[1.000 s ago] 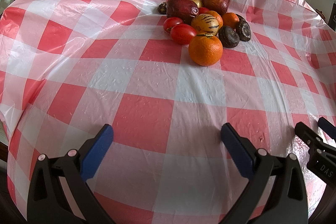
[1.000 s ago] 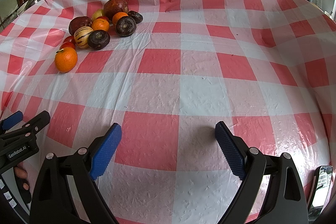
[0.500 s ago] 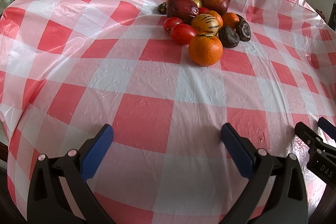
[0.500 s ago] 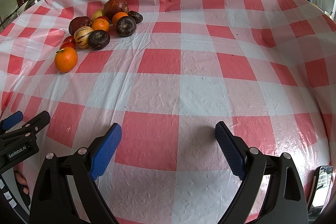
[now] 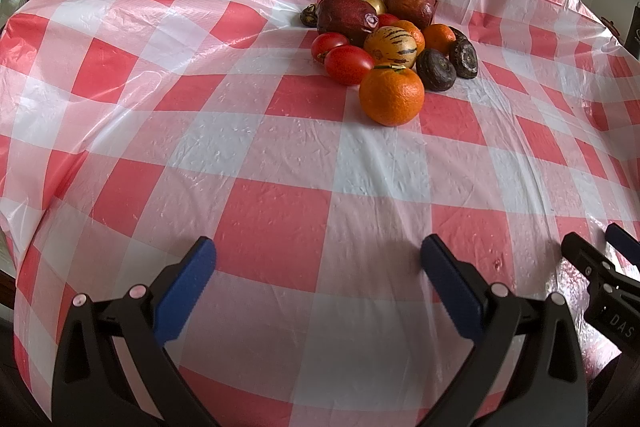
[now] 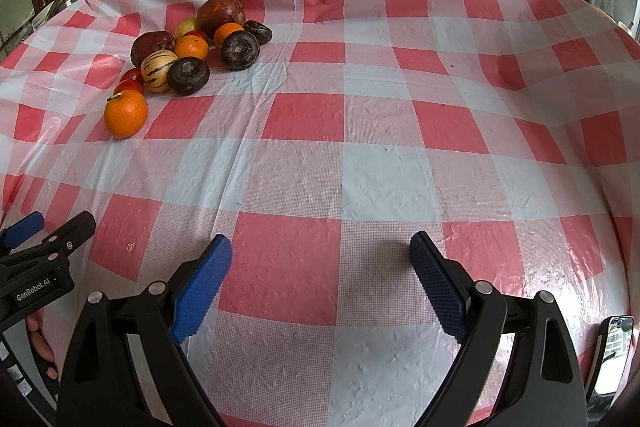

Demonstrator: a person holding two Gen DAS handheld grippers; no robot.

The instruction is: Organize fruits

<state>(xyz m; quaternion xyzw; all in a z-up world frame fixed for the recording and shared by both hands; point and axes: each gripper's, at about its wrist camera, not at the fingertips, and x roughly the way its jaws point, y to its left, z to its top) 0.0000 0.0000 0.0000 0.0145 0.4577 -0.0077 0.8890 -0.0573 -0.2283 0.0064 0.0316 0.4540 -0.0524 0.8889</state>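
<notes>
Ahead of our left gripper (image 5: 318, 259), whose blue pads stand wide apart with nothing between them, the fruit pile (image 5: 390, 39) sits well away across the tablecloth (image 5: 280, 155), slightly to the right of our line of reach. We judge the main risk to be rolling: the large orange (image 5: 391, 96) is a round, pebbled sphere at the near edge of the heap, touching the smooth red tomato (image 5: 348, 65), and a glancing pad would likely send either one off over the slick, wrinkled plastic sheet. The striped yellow fruit (image 5: 390, 45) leans on its neighbours, so lifting one piece could let others tumble. The dark, rough-skinned fruit (image 5: 436, 69) looks duller and less slippery. From the right wrist, our right gripper (image 6: 320, 255) also hangs parted and empty, with the pile (image 6: 192, 55) far ahead and well to its left; the orange (image 6: 125, 113) again lies nearest. Reaching across that way could bring us into the left gripper (image 6: 48, 227), seen just to our left, and a dragged fingertip might bunch the loose cloth under the fruit.
</notes>
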